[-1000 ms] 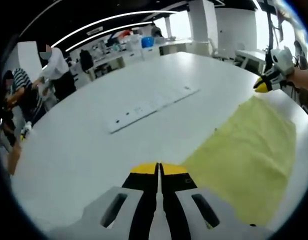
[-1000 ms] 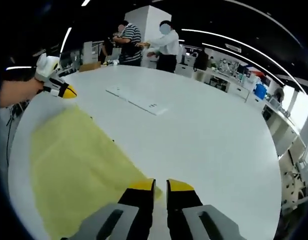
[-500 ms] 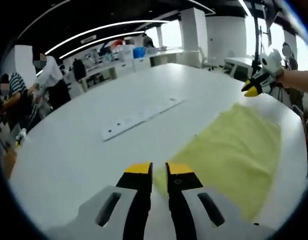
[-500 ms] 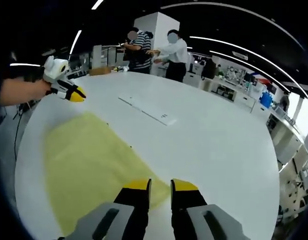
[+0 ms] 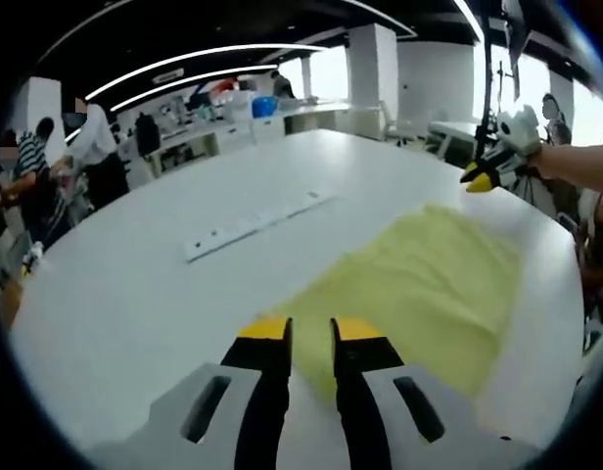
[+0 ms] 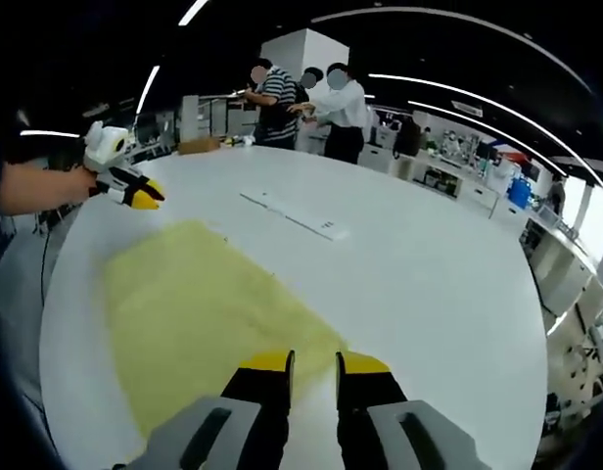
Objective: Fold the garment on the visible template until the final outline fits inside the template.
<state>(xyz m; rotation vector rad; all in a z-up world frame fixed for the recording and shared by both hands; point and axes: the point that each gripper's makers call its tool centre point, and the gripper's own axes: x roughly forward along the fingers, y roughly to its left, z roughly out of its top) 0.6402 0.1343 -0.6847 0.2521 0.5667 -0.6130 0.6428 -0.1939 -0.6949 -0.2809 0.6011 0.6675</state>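
The yellow garment [image 5: 419,294] is lying spread out and mostly flat on the white table [image 5: 145,284], near the table's edge on the person's side, with some soft wrinkles across it; in the right gripper view the same garment [image 6: 199,313] is reaching from the near edge of the table toward its middle. One corner of the cloth is lying just in front of the left gripper [image 5: 309,328], whose two yellow-tipped jaws are standing apart with a clear gap between them and are gripping nothing; whether the tips are touching the cloth, I cannot tell. In the right gripper view the right gripper [image 6: 314,364] is also pointing at a near corner of the garment, its jaws parted in the same way and holding nothing.

Each gripper is also appearing in the other view, held by a hand near a far corner of the cloth, above the table's edge; its jaw state there is too small to tell. Further toward the middle of the table a long flat white strip [image 5: 248,227] is lying well apart from the garment; in the right gripper view this strip [image 6: 294,217] is showing beyond the cloth. At the far edge of the table some people [image 6: 311,108] are standing; behind them an office room with desks and pillars is showing.
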